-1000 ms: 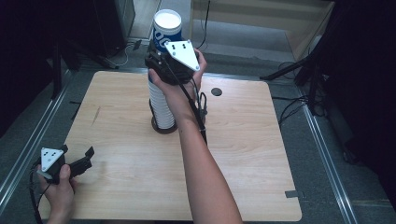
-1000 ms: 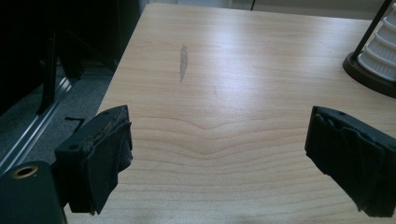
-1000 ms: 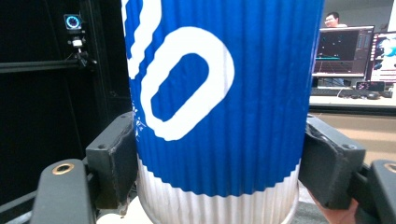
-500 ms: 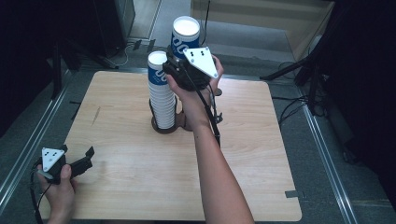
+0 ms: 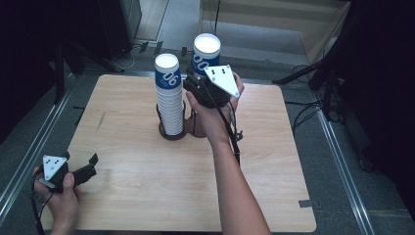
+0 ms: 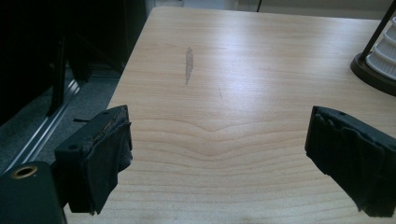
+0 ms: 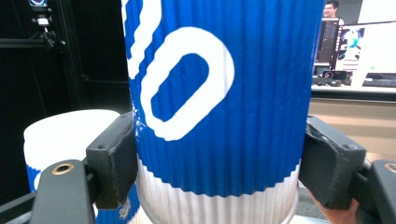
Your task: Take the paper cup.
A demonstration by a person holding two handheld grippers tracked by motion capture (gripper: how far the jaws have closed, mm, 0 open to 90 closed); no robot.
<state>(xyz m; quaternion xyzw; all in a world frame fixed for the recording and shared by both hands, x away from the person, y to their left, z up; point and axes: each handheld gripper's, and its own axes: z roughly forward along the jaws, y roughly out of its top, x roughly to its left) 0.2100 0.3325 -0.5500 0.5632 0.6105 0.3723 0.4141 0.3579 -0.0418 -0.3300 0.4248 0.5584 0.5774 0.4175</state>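
A tall stack of blue-and-white paper cups (image 5: 169, 95) stands in a dark round holder (image 5: 166, 133) near the table's middle back. My right gripper (image 5: 198, 83) is shut on a single blue cup (image 5: 205, 54), held upright in the air just right of the stack's top. In the right gripper view the cup (image 7: 219, 102) sits between both pads (image 7: 114, 158), with the stack's top (image 7: 70, 135) low at left. My left gripper (image 5: 80, 164) rests open at the table's front left corner; in the left gripper view (image 6: 217, 158) its jaws stand wide apart over bare wood.
The wooden table (image 5: 147, 186) has a dark smudge (image 6: 188, 63) toward its left side. The holder's base (image 6: 373, 74) shows at the right edge of the left gripper view. Dark stands and cables surround the table on the floor.
My right gripper lifted the top cup off the stack and carried it to the right, clear of the stack. The left gripper stayed in place.
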